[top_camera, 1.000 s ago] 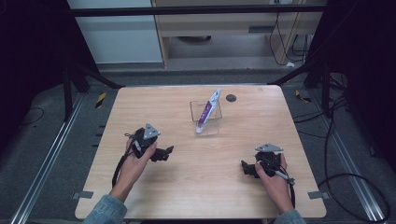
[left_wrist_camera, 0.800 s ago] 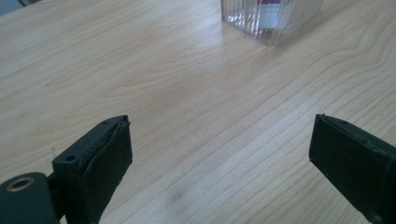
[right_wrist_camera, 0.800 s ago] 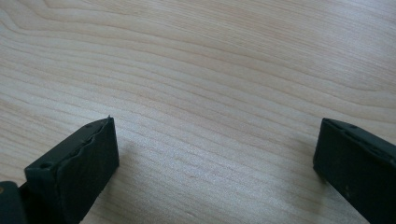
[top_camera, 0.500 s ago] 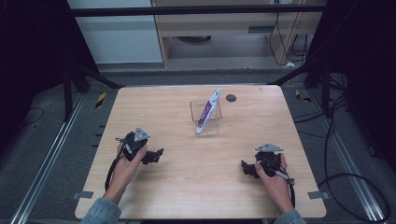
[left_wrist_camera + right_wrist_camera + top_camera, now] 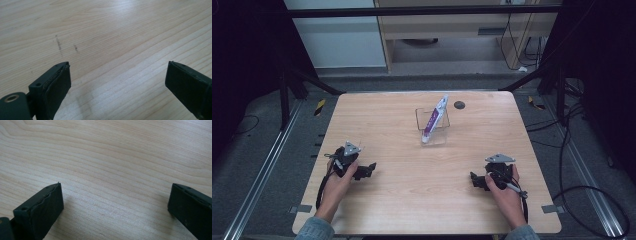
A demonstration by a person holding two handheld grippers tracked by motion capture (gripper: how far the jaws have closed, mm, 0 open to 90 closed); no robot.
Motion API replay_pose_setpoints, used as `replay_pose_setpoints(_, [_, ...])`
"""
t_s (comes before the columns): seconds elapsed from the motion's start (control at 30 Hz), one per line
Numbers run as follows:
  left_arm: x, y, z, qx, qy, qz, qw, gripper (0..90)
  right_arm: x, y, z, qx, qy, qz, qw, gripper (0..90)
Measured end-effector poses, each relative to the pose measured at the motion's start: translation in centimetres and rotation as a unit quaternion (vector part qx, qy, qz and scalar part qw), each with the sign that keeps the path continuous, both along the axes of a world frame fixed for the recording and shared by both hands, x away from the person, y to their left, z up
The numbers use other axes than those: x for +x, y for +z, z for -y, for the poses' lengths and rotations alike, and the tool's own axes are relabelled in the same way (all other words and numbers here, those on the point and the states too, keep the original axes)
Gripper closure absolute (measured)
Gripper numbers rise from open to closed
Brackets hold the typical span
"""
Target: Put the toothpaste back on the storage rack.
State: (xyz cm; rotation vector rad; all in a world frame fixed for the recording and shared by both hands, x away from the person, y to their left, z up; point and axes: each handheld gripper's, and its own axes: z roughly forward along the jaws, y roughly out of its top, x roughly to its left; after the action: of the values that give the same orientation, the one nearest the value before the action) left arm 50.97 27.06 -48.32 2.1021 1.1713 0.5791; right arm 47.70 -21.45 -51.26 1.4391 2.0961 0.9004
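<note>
A white and purple toothpaste tube (image 5: 432, 119) leans in a clear holder (image 5: 433, 127) at the middle back of the wooden table (image 5: 427, 165). My left gripper (image 5: 368, 169) rests low at the front left, held by a hand, far from the tube. Its jaws stand wide apart over bare wood in the left gripper view (image 5: 117, 82), with nothing between them. My right gripper (image 5: 474, 180) sits at the front right, also open over bare wood (image 5: 115, 202).
A small dark round disc (image 5: 459, 105) lies on the table behind the holder. Metal rails (image 5: 267, 165) run along both sides of the table. Cables (image 5: 582, 150) trail on the floor to the right.
My left gripper has drawn back toward the table's front left edge and come lower. The right gripper has stayed in place.
</note>
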Motion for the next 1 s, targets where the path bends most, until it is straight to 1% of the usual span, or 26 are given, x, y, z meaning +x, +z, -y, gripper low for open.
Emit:
replay_pose_setpoints(0.07, [0.1,-0.3,-0.5,0.000,0.008,0.001,1.0000,5.9,0.0,0.0,0.0,0.000,0.000,0.000,1.0000,0.4])
replay_pose_setpoints(0.17, [0.1,-0.5,-0.8,0.001,0.012,0.001,0.9999,5.9,0.0,0.0,0.0,0.000,0.000,0.000,1.0000,0.4])
replay_pose_setpoints(0.2, [0.3,-0.7,-1.2,0.001,0.020,0.003,0.9998,6.0,0.0,0.0,0.0,0.000,0.000,0.000,1.0000,0.4])
replay_pose_setpoints(0.23, [0.3,-0.7,-1.2,0.001,0.020,0.003,0.9998,6.3,0.0,0.0,0.0,0.000,0.000,0.000,1.0000,0.4])
replay_pose_setpoints(0.27, [0.4,-0.8,-1.5,0.001,0.027,0.005,0.9996,6.3,0.0,0.0,0.0,0.000,0.000,0.000,1.0000,0.4])
replay_pose_setpoints(0.3, [0.4,-0.8,-1.5,0.001,0.027,0.005,0.9996,6.3,0.0,0.0,0.0,0.000,0.000,0.000,1.0000,0.4])
replay_pose_setpoints(0.33, [0.5,-0.8,-1.7,0.001,0.031,0.007,0.9995,6.3,0.0,0.0,0.0,-0.003,0.001,0.002,1.0000,0.4])
replay_pose_setpoints(0.4, [0.7,-1.0,-2.2,-0.001,0.042,0.011,0.9990,6.3,0.0,0.0,0.0,0.000,0.000,0.000,1.0000,0.4])
replay_pose_setpoints(0.43, [0.7,-1.0,-2.2,-0.001,0.042,0.011,0.9990,6.3,0.0,0.0,0.0,0.000,0.000,0.000,1.0000,0.4])
replay_pose_setpoints(0.5, [1.1,-1.3,-2.6,0.002,0.051,0.011,0.9986,6.3,0.0,0.0,0.0,0.000,0.000,0.000,1.0000,0.4])
replay_pose_setpoints(0.6, [1.4,-1.5,-2.9,-0.001,0.059,0.012,0.9982,6.3,0.0,0.0,0.0,0.000,0.000,0.000,1.0000,0.4])
replay_pose_setpoints(0.83, [1.9,-2.1,-3.3,-0.001,0.066,0.010,0.9978,6.3,0.0,0.0,0.0,0.000,0.000,0.000,1.0000,0.4])
replay_pose_setpoints(0.9, [2.0,-2.3,-3.4,-0.001,0.066,0.009,0.9978,6.3,0.0,0.0,0.0,-0.003,0.001,0.002,1.0000,0.4])
replay_pose_setpoints(1.0, [2.0,-2.3,-3.4,-0.001,0.066,0.008,0.9978,6.2,0.0,0.0,0.0,0.000,0.000,0.000,1.0000,0.4])
